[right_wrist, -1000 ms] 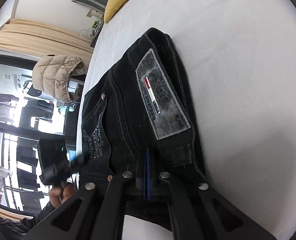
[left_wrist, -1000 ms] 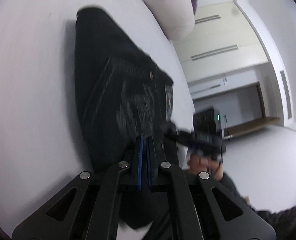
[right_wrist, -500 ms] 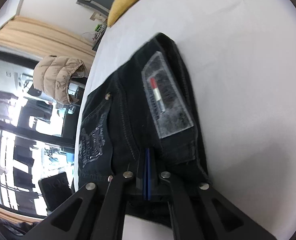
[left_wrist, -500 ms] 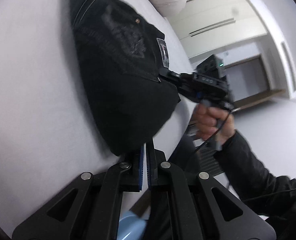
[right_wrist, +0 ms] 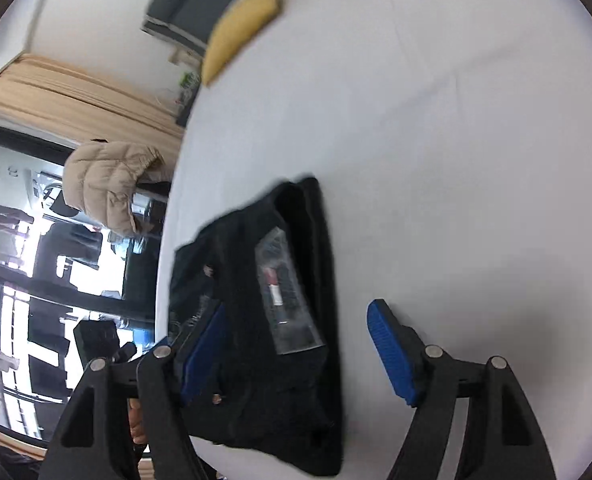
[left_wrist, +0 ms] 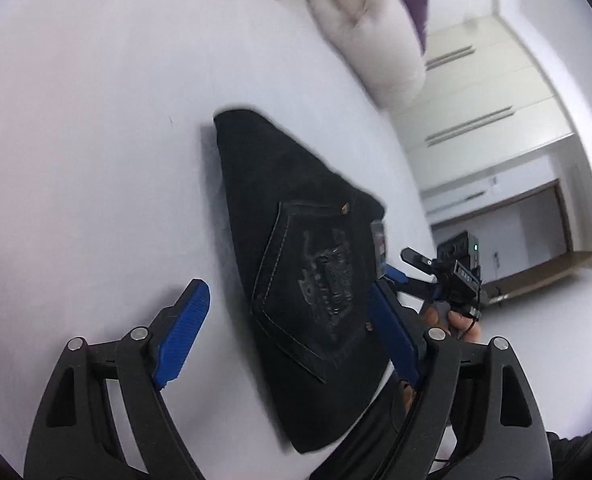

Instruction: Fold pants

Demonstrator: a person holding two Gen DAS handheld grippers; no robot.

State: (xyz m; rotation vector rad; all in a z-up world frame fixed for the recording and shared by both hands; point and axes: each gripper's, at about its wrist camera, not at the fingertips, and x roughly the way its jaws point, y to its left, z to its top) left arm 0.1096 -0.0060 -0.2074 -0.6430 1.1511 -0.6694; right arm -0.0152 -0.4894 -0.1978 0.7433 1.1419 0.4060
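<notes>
Now that both the left gripper (left_wrist: 285, 330) and right gripper (right_wrist: 296, 350) are opening off the black pants (left_wrist: 304, 264), which they pinched a second ago, the bundle at lower centre of the white bed (left_wrist: 95, 120) looks folded.

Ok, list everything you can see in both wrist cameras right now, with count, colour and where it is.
pants: one, black, folded, on the bed near its edge
bed sheet: one, white, under the pants
yellow cushion: one, far end of the bed
pale pillow: one, beige-grey, bed's far side
puffer jacket: one, beige, beyond the bed by the window
left gripper: black with blue pads, jaws opening, astride the pants
right gripper: same colours, jaws opening, astride the pants
hand: one, holding the right gripper
</notes>
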